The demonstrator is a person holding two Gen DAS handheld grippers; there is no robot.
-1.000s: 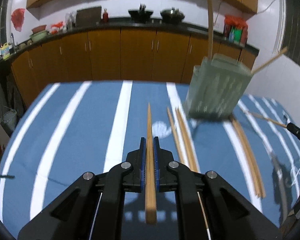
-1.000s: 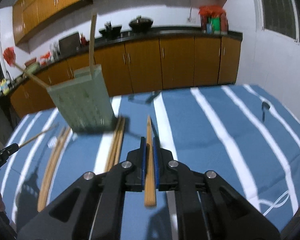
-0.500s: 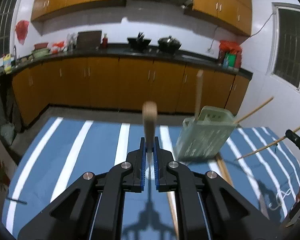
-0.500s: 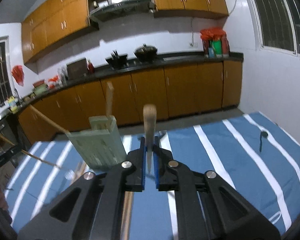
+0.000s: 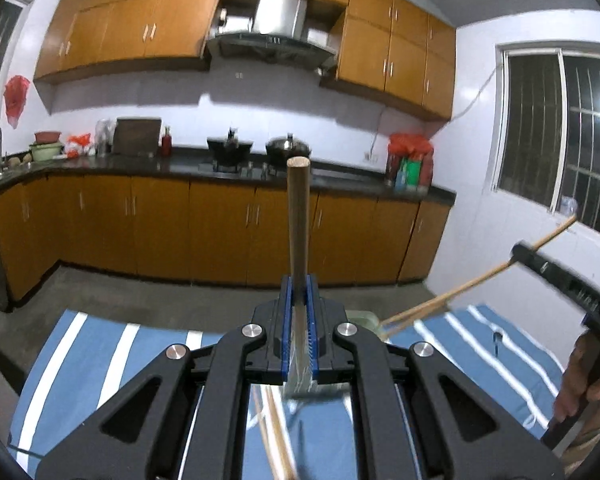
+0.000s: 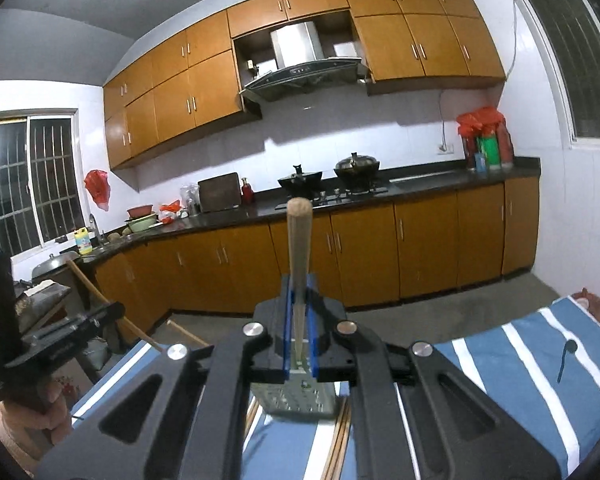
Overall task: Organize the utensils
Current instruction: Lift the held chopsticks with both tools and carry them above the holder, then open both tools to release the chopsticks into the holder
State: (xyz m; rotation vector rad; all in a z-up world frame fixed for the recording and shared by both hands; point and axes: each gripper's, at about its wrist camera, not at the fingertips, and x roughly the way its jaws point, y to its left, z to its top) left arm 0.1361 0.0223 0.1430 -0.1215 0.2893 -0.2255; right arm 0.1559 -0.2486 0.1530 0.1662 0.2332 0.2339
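Left gripper [image 5: 299,336]: your jaws are clamped tight on a chopstick [image 5: 298,216], which sticks out forward and up past the blue pads.
Right gripper [image 6: 299,332]: closed the same way on a second chopstick [image 6: 299,240], thick end pointing away from you.
What changed: a second ago both claws looked down at the striped tablecloth [image 5: 100,344]; now both have risen and tipped up, so the kitchen cabinets fill the views.
What it means: both chopsticks are off the table, so the pickup looks done and the drop-in comes next.
Green utensil holder [image 6: 296,400]: below and just ahead of your right jaws, mostly hidden by them; from the left it shows only as a sliver beside the claw.
Loose chopsticks [image 6: 338,440]: lying on the cloth beside the holder.
Far: counter with pots.
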